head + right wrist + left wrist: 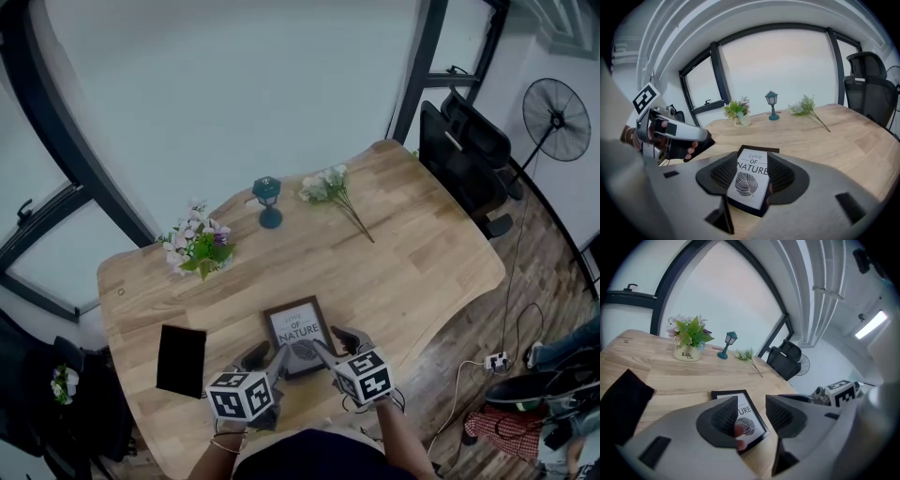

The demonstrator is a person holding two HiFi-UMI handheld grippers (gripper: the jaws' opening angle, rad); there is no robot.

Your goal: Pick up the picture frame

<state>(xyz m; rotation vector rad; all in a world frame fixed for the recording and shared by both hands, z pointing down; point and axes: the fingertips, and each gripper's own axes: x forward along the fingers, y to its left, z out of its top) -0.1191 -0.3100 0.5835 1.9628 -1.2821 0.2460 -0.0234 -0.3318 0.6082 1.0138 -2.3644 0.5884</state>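
The picture frame (299,334) is a thin black rectangle around a white print reading LOVE OF NATURE above a leaf drawing. It lies flat and face up on the bench (403,244), slightly askew, close to the edge nearest me

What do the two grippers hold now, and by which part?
Nothing: left gripper and right gripper stand open over the black picture frame lying on the wooden table.
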